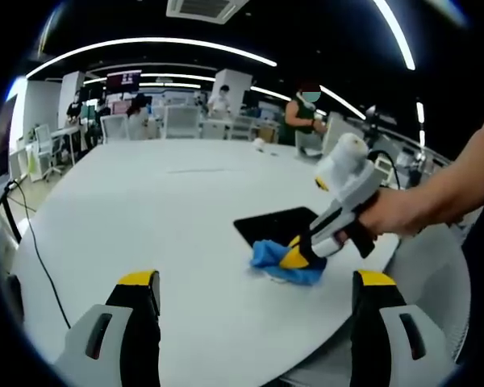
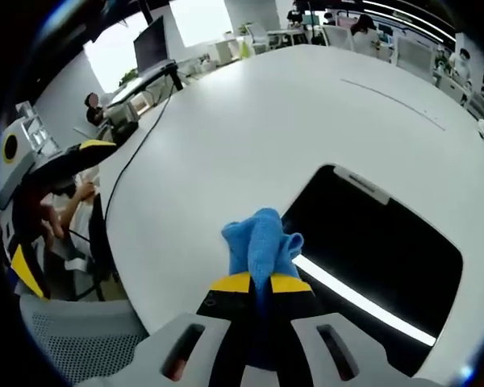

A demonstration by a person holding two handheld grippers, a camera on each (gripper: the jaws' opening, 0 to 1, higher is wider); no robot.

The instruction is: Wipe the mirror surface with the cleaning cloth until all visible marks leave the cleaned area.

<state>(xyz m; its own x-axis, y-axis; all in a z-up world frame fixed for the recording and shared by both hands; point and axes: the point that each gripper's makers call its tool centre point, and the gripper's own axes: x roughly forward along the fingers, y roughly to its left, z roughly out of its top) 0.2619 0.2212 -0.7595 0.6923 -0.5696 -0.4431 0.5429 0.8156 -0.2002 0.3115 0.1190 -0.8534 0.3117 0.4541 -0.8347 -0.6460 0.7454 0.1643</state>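
Office desks, chairs and several people were seen behind a broad white counter (image 1: 145, 210) lit by long ceiling strips. On the counter, a dark rectangular mirror (image 2: 371, 250) lay flat near the edge, at about four o'clock from the counter's middle in the left gripper view. A strip light was reflected across its surface, and whether marks remained on it could not be told, as the glass was shown mostly dark.

A blue cleaning cloth (image 2: 262, 242) was held bunched between the fingers of the right gripper (image 2: 260, 284), which were closed tightly upon it. The cloth was pressed down at the mirror's near corner, touching its edge. The left gripper (image 1: 254, 292) was held above the counter well apart from the mirror, its fingers spread wide with nothing between them.

The cloth was judged soft, light and easily crumpled, best pinched at a gathered fold, as it was. The mirror was judged stiff, smooth and fragile, and likely to slide on the slick counter unless it was steadied at its frame.
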